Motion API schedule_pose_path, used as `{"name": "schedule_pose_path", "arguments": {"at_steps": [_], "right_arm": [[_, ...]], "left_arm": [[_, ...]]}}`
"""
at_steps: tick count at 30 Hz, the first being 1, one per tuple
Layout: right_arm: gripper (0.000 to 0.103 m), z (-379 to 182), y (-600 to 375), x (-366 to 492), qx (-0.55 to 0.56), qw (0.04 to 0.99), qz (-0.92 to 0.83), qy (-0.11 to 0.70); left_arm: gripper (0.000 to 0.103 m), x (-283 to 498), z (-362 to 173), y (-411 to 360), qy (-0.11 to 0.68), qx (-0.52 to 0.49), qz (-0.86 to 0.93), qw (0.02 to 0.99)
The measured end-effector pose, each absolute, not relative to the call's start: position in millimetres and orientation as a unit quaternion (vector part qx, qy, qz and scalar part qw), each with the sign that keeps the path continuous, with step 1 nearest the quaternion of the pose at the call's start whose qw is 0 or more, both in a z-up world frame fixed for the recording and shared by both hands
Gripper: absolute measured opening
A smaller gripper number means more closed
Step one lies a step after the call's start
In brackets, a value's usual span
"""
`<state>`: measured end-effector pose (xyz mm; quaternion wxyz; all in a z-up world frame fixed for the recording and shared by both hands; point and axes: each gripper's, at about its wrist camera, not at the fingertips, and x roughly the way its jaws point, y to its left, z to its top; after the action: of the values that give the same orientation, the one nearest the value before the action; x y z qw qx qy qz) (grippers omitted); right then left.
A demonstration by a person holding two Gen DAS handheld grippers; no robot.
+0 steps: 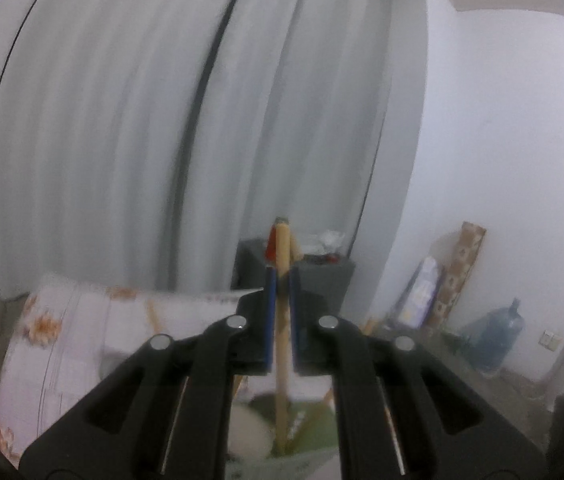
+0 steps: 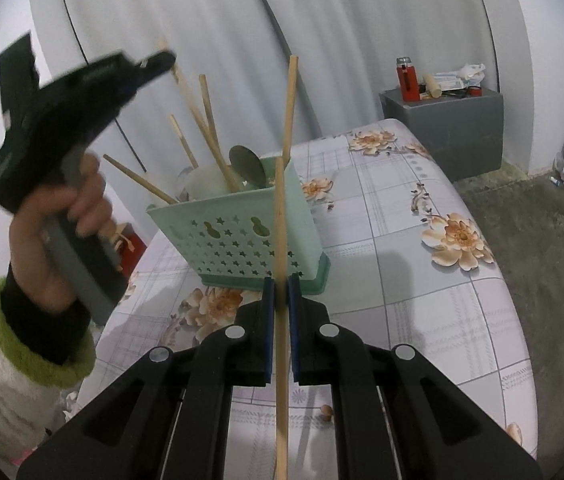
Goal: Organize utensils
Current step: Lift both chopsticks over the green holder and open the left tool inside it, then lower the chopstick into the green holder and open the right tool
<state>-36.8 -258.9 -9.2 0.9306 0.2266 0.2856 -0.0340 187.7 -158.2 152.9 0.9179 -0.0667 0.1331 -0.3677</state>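
My left gripper [image 1: 280, 274] is shut on a wooden chopstick [image 1: 282, 344] that stands upright with its lower end in the green utensil holder [image 1: 313, 428] below. In the right wrist view the left gripper [image 2: 154, 64] is held high at the left, over the holder [image 2: 242, 236]. My right gripper [image 2: 280, 288] is shut on another wooden chopstick [image 2: 281, 360], held upright in front of the holder. The holder stands on the floral tablecloth [image 2: 421, 260] and holds several chopsticks [image 2: 210, 128] and a spoon [image 2: 246, 168].
A grey cabinet [image 2: 445, 120] with a red flask [image 2: 407, 78] and clutter stands behind the table. Grey curtains [image 1: 122, 120] hang at the back. Water bottles [image 1: 497, 340] and leaning boards [image 1: 457, 272] stand by the right wall.
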Motion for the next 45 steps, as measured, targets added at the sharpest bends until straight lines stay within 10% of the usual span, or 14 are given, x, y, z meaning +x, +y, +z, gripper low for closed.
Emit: {"name": "schedule_pose_path", "arguments": {"at_steps": [22, 34, 45], "right_arm": [[0.007, 75, -261, -16, 0.164, 0.969, -0.025, 0.186], [0.007, 153, -265, 40, 0.101, 0.993, -0.033, 0.060], [0.007, 80, -259, 91, 0.100, 0.991, -0.032, 0.082]], "left_arm": [[0.079, 112, 81, -15, 0.236, -0.034, -0.307, 0.921], [0.089, 118, 59, 37, 0.279, -0.087, -0.242, 0.925], [0.090, 125, 51, 38, 0.270, -0.060, -0.239, 0.931]]}}
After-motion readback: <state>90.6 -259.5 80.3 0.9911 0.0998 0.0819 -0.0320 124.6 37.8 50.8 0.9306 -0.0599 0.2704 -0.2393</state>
